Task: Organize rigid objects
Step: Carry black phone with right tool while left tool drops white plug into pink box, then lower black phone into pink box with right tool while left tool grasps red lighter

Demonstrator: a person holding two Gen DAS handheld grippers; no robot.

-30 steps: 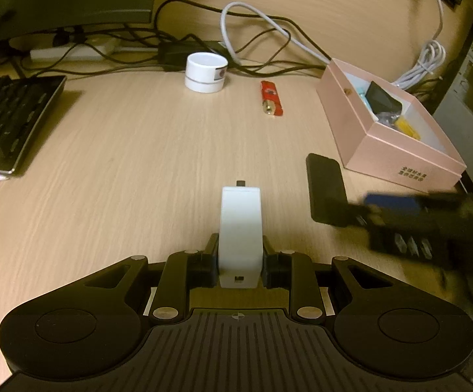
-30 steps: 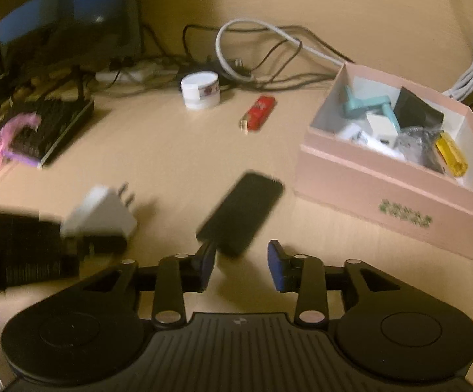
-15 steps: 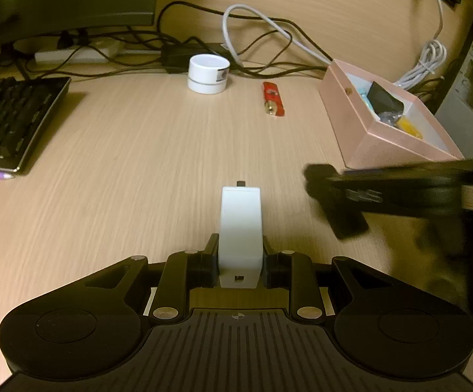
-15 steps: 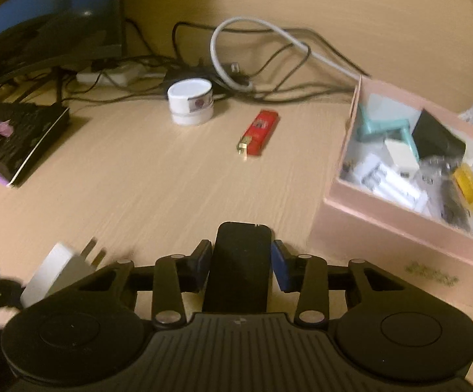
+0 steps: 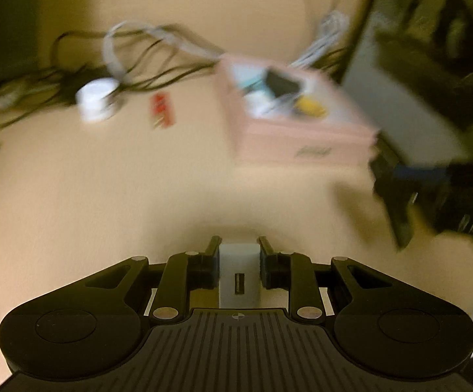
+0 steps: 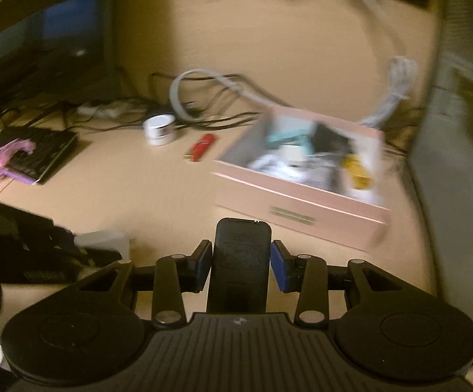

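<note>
Nothing is readable: the label on the pink box's (image 6: 301, 202) near wall is blurred beyond reading.

One pink box (image 6: 298, 202), one white jar (image 6: 159, 129), one red lighter (image 6: 200, 147) — one keyboard (image 6: 32, 153), two hand-held grippers.

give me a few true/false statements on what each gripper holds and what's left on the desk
1. The left gripper grips a white charger. True.
2. The right gripper is empty. False: it clamps a black device.
3. The pink box is closed with a lid. False: it is open, with items inside.
4. A red lighter lies on the desk between the white jar and the box. True.
</note>
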